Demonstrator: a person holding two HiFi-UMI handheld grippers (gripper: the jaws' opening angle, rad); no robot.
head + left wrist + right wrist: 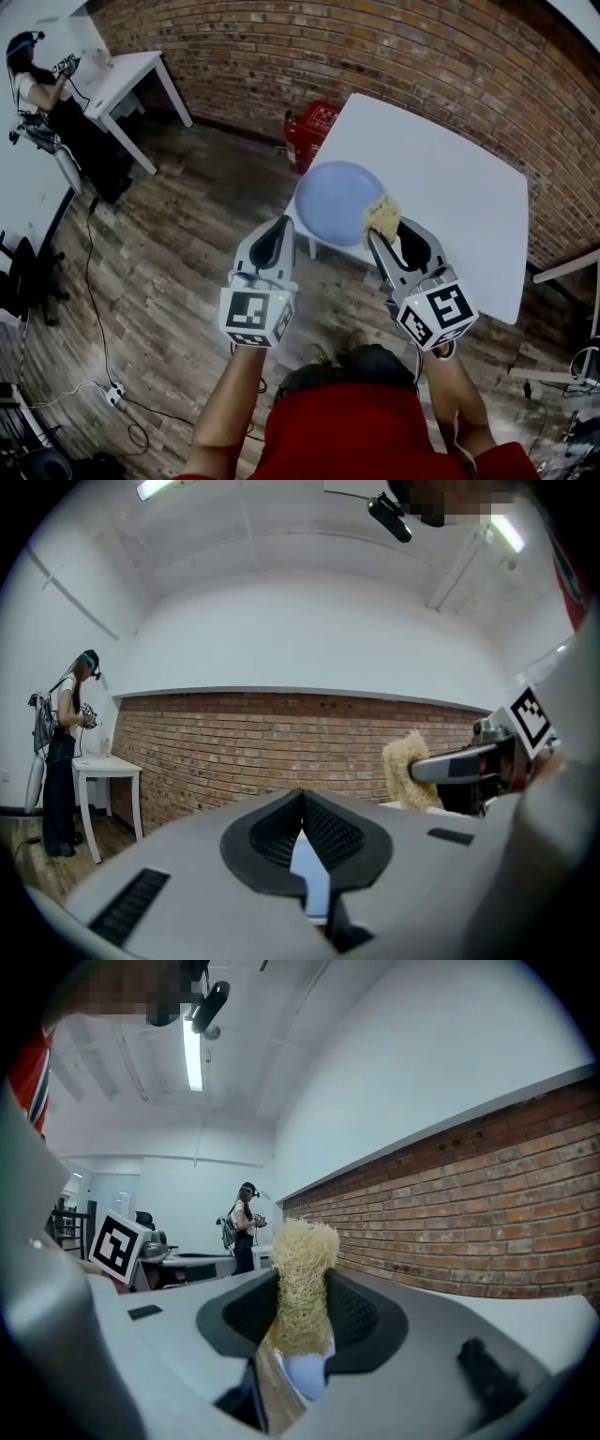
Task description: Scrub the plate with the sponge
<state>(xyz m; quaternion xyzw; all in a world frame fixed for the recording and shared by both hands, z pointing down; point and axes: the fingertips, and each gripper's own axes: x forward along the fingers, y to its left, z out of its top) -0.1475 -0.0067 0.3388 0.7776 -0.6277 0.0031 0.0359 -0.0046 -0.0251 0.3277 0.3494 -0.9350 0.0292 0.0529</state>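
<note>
Up close, the left gripper [282,228] hangs clenched and empty. The right gripper [383,238] pinches the sponge [382,217] against the blue plate [330,202] at the white table's [450,169] near-left corner. Scrubbing seems barely begun.

Ceiling strip lights [194,1054] light the room brightly and evenly, burning out to white in both gripper views, and shadows on the wooden floor [169,262] are faint. Every picture bows strongly at the edges, the gripper views ending in black corners. The left gripper [302,803] and right gripper [302,1283] look soft near the lens; the brick wall [281,742] is sharper.
</note>
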